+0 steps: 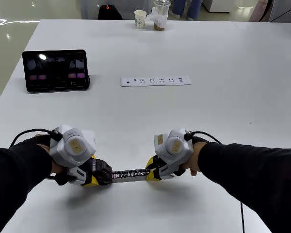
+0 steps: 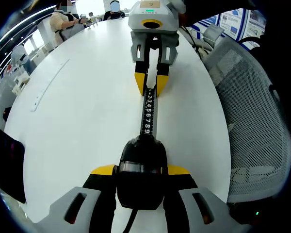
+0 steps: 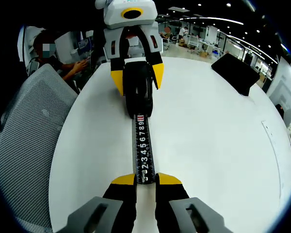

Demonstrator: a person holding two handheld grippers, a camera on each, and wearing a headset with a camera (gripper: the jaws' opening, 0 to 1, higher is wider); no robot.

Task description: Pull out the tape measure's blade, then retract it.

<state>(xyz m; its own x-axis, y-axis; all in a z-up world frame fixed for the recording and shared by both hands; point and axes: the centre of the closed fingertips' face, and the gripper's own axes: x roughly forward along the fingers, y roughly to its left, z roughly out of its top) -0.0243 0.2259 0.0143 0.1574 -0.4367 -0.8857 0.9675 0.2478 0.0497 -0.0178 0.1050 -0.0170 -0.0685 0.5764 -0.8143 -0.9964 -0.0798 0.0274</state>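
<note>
Tautly, black tape measure [image 3: 138,94] pinched in left gripper [image 2: 141,171], short numbered blade [image 3: 141,145] in right gripper [image 3: 146,179].

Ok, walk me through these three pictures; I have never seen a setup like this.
There is no robot: a person holds a two-jaw tool in each hand. The head view comes from a headset camera looking down at a white table; the two round gripper views come from a camera on each tool. The left tool is clamped on the black tape measure case, and the right tool pinches the end of the blade, pulled out a short way between them. Further back lie a dark tablet, a white power strip and two cups.
</note>
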